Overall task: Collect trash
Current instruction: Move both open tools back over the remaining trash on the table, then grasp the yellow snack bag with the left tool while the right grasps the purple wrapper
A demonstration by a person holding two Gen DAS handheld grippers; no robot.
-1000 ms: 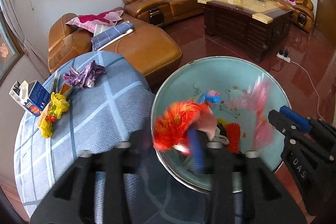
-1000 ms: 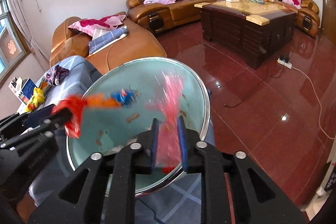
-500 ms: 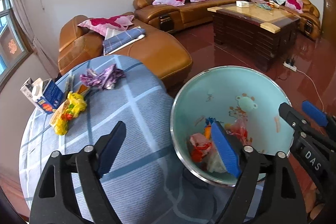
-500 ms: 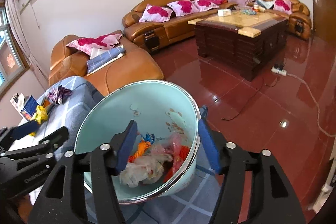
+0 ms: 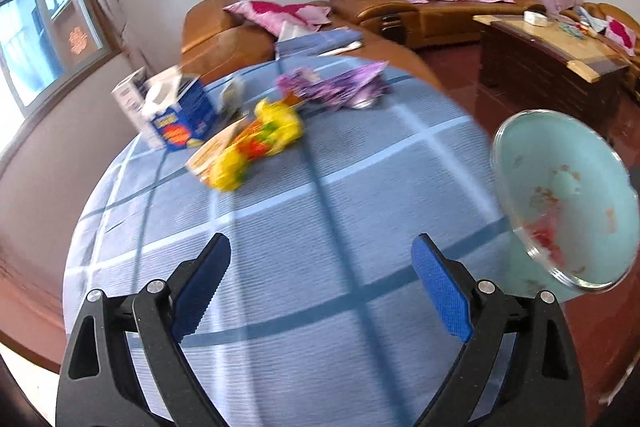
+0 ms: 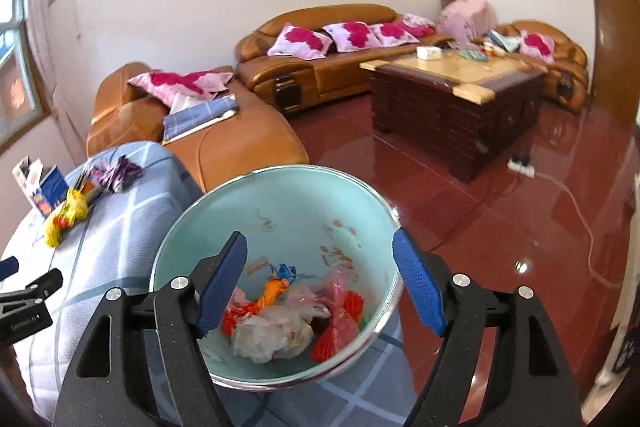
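Fingers (image 5: 438,289) of left gripper (image 5: 322,287) spread wide, just opened further, nothing between, over blue checked table (image 5: 320,227). Right gripper (image 6: 320,281) likewise parted, freshly opened, empty, above teal bin (image 6: 280,195) holding crumpled wrappers (image 6: 276,331). Farther off on table: yellow wrapper (image 5: 256,143), purple wrapper (image 5: 336,87), blue carton (image 5: 176,115).

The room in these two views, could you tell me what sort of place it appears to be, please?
Most likely a home living room: tan leather sofas with pink floral cushions, a dark wooden coffee table on a glossy red floor, and a cloth-covered table strewn with wrappers.
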